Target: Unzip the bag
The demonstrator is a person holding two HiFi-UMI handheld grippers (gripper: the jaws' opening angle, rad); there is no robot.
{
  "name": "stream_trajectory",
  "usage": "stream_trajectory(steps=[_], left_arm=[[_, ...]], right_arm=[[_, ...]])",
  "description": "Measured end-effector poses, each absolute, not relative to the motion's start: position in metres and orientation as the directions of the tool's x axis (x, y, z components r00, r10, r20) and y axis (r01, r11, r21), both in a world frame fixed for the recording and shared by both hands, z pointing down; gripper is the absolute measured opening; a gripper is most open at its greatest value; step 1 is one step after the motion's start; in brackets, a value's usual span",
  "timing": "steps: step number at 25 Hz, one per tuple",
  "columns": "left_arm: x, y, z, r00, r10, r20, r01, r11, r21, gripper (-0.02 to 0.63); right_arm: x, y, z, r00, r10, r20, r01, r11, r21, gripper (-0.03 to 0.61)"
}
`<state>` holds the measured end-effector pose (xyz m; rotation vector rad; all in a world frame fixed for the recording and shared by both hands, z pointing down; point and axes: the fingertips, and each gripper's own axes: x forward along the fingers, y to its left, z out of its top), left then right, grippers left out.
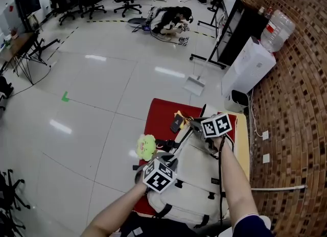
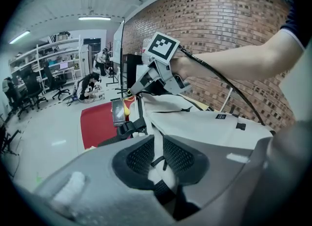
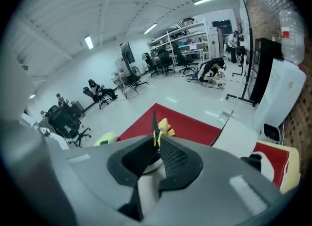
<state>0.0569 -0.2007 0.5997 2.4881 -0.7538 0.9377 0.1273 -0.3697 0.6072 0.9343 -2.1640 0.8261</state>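
A white backpack lies on a table under a red cloth. My left gripper is at the bag's near left side. In the left gripper view that gripper is shut on a white strap of the bag, with a thin black cord across it. My right gripper is at the bag's far top end. In the right gripper view its jaws pinch a black and yellow zipper pull that sticks up between the tips. The left gripper view also shows the right gripper above the bag.
A yellow-green plush toy sits at the table's left edge. A dark phone and a yellow trinket lie on the cloth beyond the bag. A white water dispenser and a brick wall stand to the right.
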Motion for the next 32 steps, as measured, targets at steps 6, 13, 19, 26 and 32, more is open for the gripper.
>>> stream_trajectory(steps=[6,13,19,26,32], left_arm=[[0.056,-0.240,0.573,0.644,-0.410,0.646,-0.633,-0.760,0.149,0.057],[0.111,-0.308,0.599,0.592,-0.310,0.744,-0.543,-0.835,0.084,0.138],[0.110,-0.316,0.635,0.542,-0.244,0.804,-0.536,-0.838,0.107,0.061],[0.097,-0.318,0.635,0.571,-0.242,0.784,-0.555,-0.818,0.152,0.051],[0.096,-0.318,0.626,0.587,-0.262,0.766,-0.548,-0.825,0.138,0.049]], right_arm=[[0.125,-0.363,0.602,-0.600,-0.400,0.693,-0.763,0.548,-0.344,0.038],[0.124,-0.356,0.596,-0.674,-0.370,0.640,-0.713,0.554,-0.430,0.037],[0.119,-0.356,0.601,-0.676,-0.336,0.656,-0.689,0.604,-0.400,0.035],[0.157,-0.380,0.600,-0.604,-0.453,0.656,-0.789,0.457,-0.411,0.034],[0.175,-0.378,0.599,-0.590,-0.509,0.627,-0.807,0.371,-0.460,0.038]])
